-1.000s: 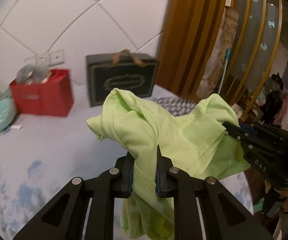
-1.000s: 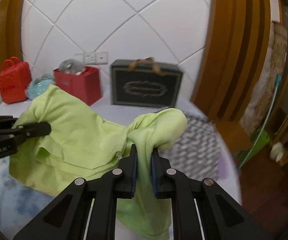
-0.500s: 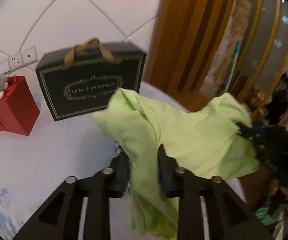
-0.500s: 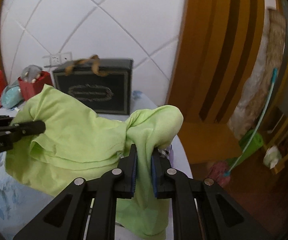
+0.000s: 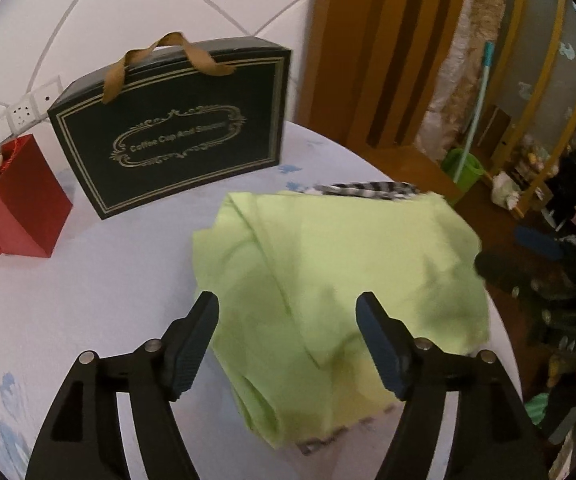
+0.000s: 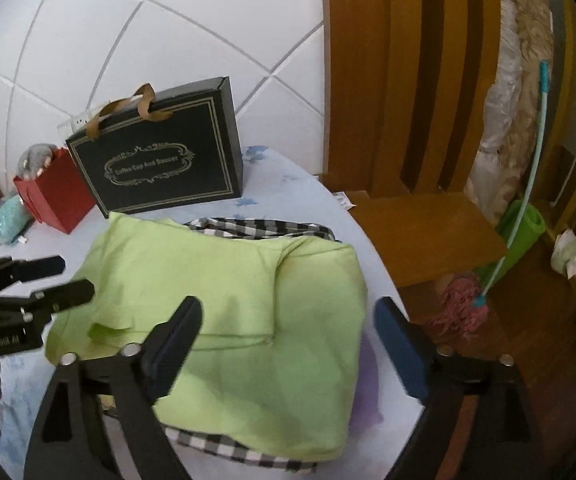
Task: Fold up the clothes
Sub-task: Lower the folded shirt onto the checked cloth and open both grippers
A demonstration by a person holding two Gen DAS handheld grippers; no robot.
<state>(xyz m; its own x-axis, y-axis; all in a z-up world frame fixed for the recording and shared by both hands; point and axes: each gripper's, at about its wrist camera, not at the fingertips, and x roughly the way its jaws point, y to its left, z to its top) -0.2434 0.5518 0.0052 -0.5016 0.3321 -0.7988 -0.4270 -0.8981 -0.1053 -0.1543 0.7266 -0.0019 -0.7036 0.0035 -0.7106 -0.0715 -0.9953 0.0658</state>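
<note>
A folded light green garment (image 5: 340, 280) lies on the round table, on top of a black-and-white checked garment (image 6: 260, 228) that shows at its far and near edges. My left gripper (image 5: 288, 344) is open and empty just above the green garment's near side. My right gripper (image 6: 288, 344) is open and empty above the same garment (image 6: 228, 304). The left gripper also shows at the left of the right wrist view (image 6: 52, 276), and the right gripper at the right of the left wrist view (image 5: 528, 280).
A black gift box with a brown ribbon handle (image 5: 168, 140) and a red paper bag (image 5: 12, 208) stand at the table's back. The table edge (image 6: 372, 256) curves close on the right, with a wooden step (image 6: 420, 236) and a mop (image 6: 488, 292) beyond.
Both grippers held the green garment up in the air; now both have opened and let go, and the garment lies folded on the checked one.
</note>
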